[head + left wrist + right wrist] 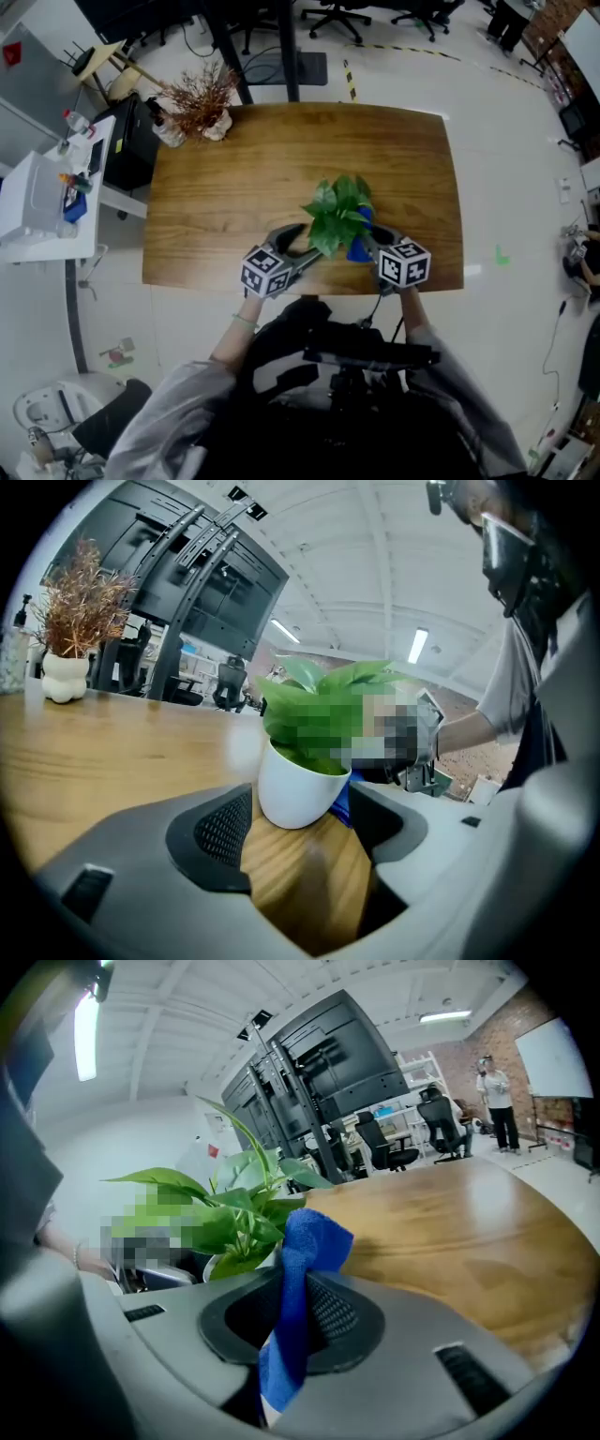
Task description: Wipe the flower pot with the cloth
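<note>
Right tongs clamped on blue cloth. Cloth bunched between pads, top end poking up beside leaves. Left tongs spread apart, white flower pot sitting at their mouth between tips (contact with pads not clear). Pot stands near front edge of wooden table, green plant in it, cloth just beside pot's right side. Dried-twig vase at table's far left corner, well apart.
</note>
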